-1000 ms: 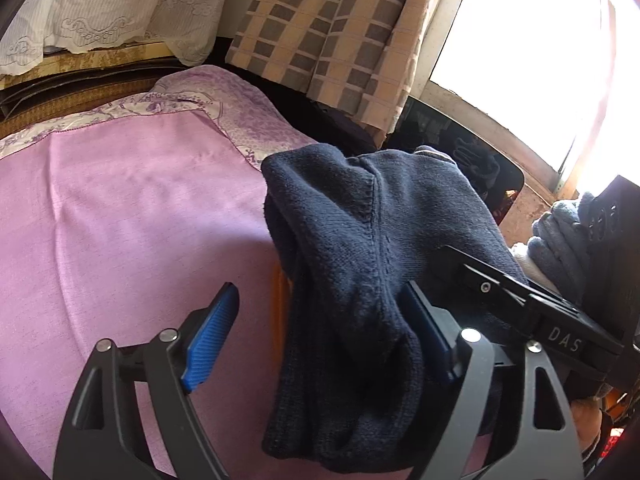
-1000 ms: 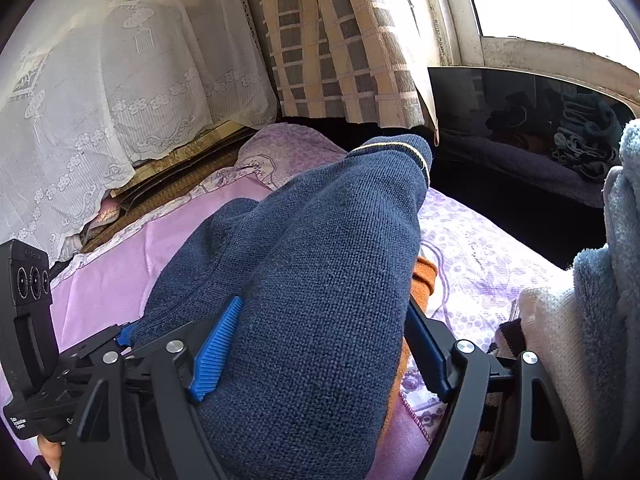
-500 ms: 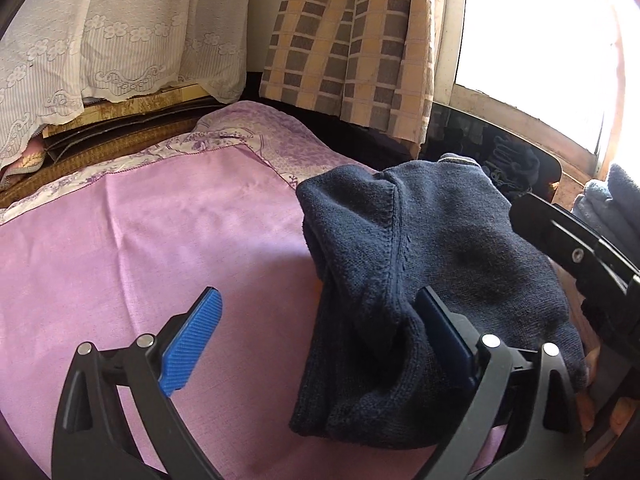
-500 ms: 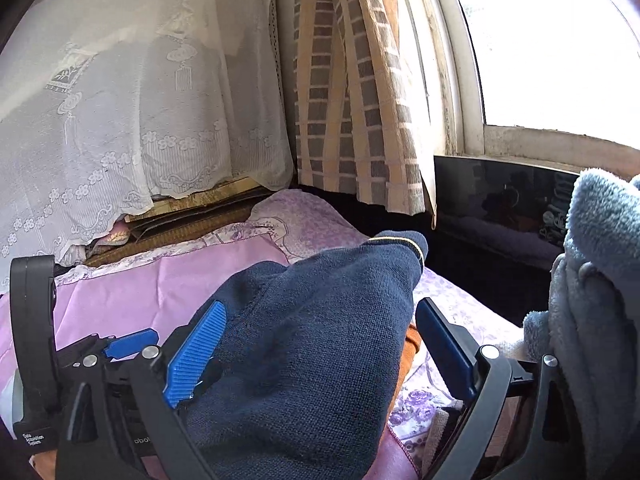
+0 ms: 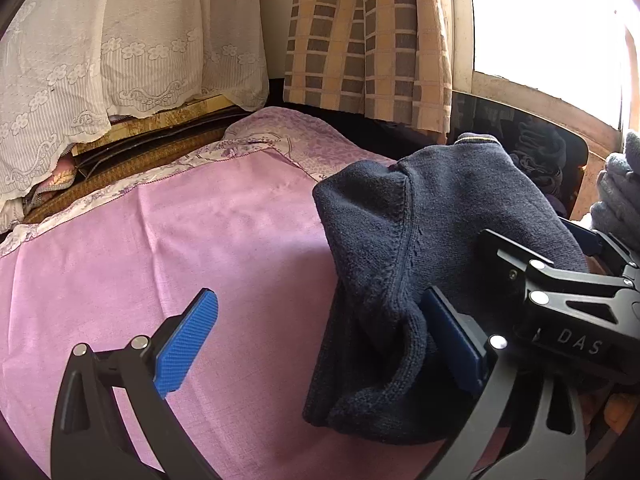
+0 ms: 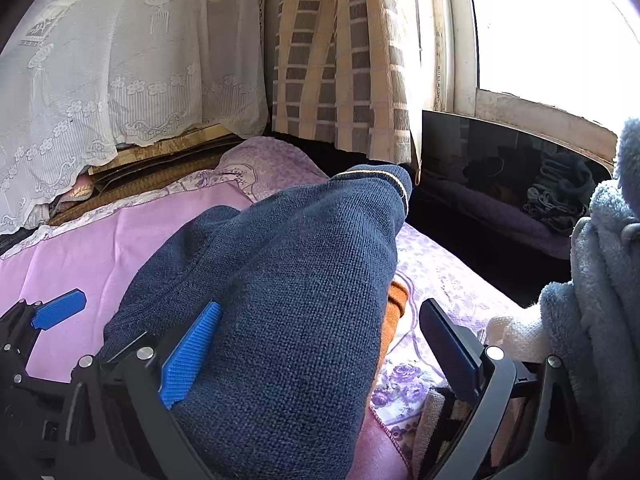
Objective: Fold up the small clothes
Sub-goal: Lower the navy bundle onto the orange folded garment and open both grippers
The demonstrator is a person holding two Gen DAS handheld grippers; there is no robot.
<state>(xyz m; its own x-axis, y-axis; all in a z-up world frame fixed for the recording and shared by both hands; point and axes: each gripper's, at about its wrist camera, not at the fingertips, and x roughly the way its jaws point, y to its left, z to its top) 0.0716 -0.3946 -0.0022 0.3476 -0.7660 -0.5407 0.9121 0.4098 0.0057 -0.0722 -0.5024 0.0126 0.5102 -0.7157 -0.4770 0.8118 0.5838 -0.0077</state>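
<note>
A dark navy knitted garment [image 5: 404, 248] lies bunched on the pink bed cloth [image 5: 160, 240], at the right in the left wrist view. My left gripper [image 5: 320, 344] is open; its right finger touches the garment's fold, the left finger is over bare cloth. In the right wrist view the navy garment [image 6: 296, 288] fills the middle and lies between the open jaws of my right gripper [image 6: 316, 348]. An orange piece [image 6: 394, 312] shows under its right edge. The left gripper [image 6: 56, 312] shows at the left.
A white lace curtain [image 5: 100, 60] and a checked curtain [image 5: 368, 40] hang behind the bed. A bright window [image 6: 560, 32] and a dark glossy panel [image 6: 500, 160] are at the right. Grey-blue fluffy clothes [image 6: 600, 264] pile at the right edge.
Both grippers have drawn back and lifted a little from the garment. The garment has settled lower on the cloth. Both stay open.
</note>
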